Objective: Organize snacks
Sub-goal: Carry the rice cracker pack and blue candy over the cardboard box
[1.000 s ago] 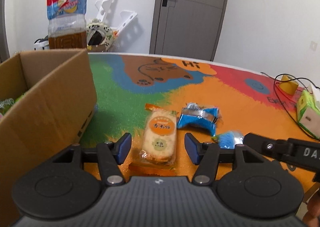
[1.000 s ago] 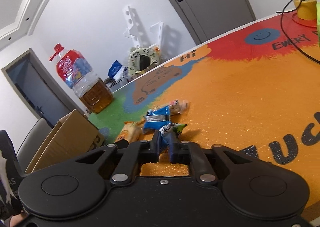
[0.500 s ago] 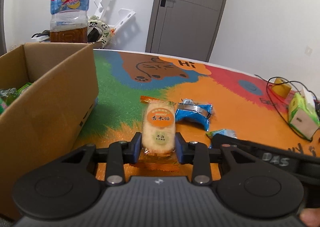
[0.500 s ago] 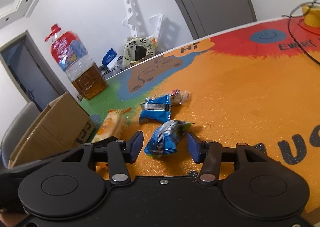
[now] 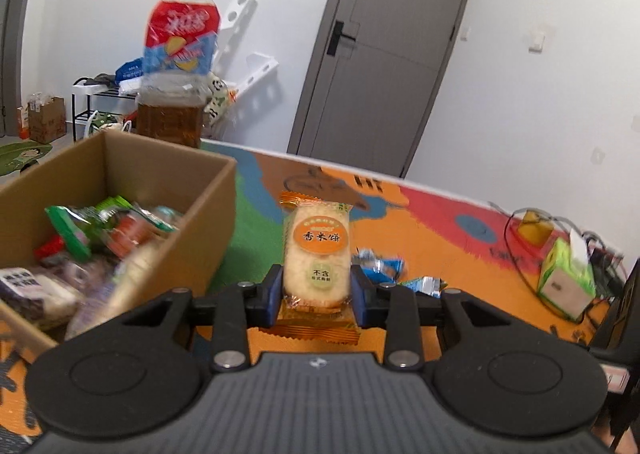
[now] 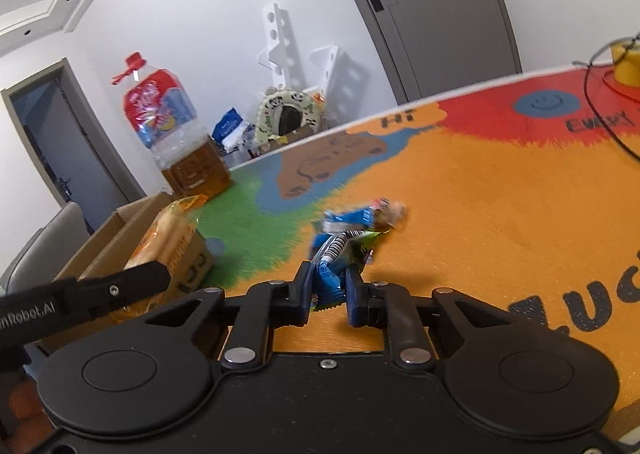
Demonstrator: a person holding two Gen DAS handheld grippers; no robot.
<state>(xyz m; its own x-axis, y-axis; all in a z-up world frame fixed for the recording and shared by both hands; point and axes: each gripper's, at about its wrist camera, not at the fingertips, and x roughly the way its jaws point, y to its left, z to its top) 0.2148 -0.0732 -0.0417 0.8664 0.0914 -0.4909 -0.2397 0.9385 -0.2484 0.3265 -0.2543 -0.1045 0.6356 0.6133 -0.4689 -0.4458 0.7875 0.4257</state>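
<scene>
Left wrist view shows your left tool point(image 5: 316, 288) clamping the rice cracker pack point(image 5: 316, 254) beside the cardboard box point(image 5: 192, 210), ready to drop in, while your right tool point(image 6: 329, 286) pinches the blue snack packet point(image 6: 334, 262) above the desk point(image 6: 500, 222).

Two hand-held grippers point(image 5: 316, 290) point(image 6: 329, 290); one box point(image 5: 208, 214); one bottle point(image 5: 176, 66).

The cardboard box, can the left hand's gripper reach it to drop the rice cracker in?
Probably yes. The left gripper, shut on the rice cracker, is lifted beside the cardboard box, whose top is open, and nothing stands between them.
</scene>
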